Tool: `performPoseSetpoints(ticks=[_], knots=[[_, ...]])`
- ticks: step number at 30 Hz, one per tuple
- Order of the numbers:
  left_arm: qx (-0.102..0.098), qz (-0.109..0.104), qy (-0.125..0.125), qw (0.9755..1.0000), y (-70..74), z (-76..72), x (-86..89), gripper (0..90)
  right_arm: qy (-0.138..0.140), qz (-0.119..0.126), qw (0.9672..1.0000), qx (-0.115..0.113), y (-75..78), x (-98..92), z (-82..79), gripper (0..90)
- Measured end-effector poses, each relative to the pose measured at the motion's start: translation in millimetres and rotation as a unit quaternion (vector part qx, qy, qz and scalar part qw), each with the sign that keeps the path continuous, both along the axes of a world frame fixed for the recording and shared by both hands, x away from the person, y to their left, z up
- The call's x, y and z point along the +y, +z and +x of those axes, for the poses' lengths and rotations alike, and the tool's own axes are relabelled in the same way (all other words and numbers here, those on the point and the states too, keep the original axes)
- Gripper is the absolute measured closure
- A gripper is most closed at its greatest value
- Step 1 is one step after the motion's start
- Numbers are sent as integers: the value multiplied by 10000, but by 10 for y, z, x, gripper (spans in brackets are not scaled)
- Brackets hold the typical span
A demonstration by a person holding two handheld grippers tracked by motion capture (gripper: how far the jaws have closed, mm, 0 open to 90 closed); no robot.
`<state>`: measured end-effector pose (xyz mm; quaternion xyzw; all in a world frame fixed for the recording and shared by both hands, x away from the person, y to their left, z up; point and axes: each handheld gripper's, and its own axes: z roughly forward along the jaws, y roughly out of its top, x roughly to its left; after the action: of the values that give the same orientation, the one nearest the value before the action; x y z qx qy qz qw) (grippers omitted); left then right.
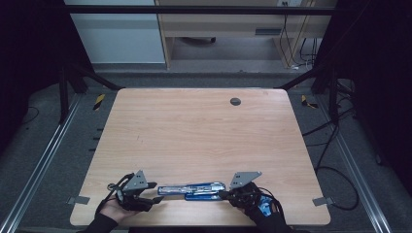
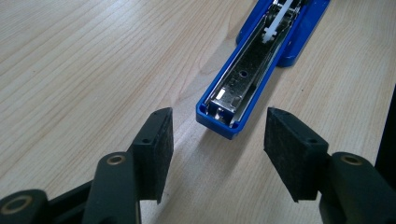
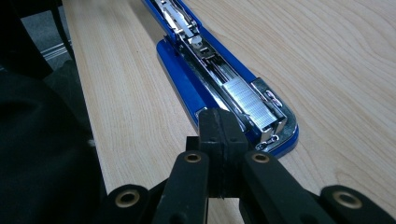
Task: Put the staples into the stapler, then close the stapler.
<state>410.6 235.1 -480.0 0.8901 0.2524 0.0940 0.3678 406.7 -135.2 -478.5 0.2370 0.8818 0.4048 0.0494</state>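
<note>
Now left tongs open just short of the unfolded blue stapler, right tongs closed, empty, beside its base.

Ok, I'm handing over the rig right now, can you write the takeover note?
Left gripper: open, jaws either side of the end of the stapler's flipped-open top arm, not touching it.
Right gripper: shut, tips pressing on the blue stapler at the front of its base.
Stapler lies opened out flat near the table's front edge.
Done: staples sit in the magazine.
Left, probably: swing the top arm closed.
</note>
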Motion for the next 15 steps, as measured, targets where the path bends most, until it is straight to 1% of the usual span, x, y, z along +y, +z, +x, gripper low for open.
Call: performPoseSetpoints(ticks=[4,5,7,8,11,15], knots=[[6,-47,-108,9999,-3,46,-17,417,20,-17,10000,12,-7,7,0,900],[-11,-28,-176,9998,-1,65,-21,417,26,-17,10000,11,-10,12,-1,900],[5,-70,-216,9997,-6,86,-37,419,25,-27,10000,18,-13,17,0,900],[12,-90,-250,9996,-5,94,-41,420,15,-25,10000,46,-15,19,0,900],[15,-129,-339,9993,-4,100,-57,430,28,-57,10000,35,-24,18,10,900],[-7,-74,-458,9989,-6,108,-78,447,23,-63,10000,43,-29,24,16,900]])
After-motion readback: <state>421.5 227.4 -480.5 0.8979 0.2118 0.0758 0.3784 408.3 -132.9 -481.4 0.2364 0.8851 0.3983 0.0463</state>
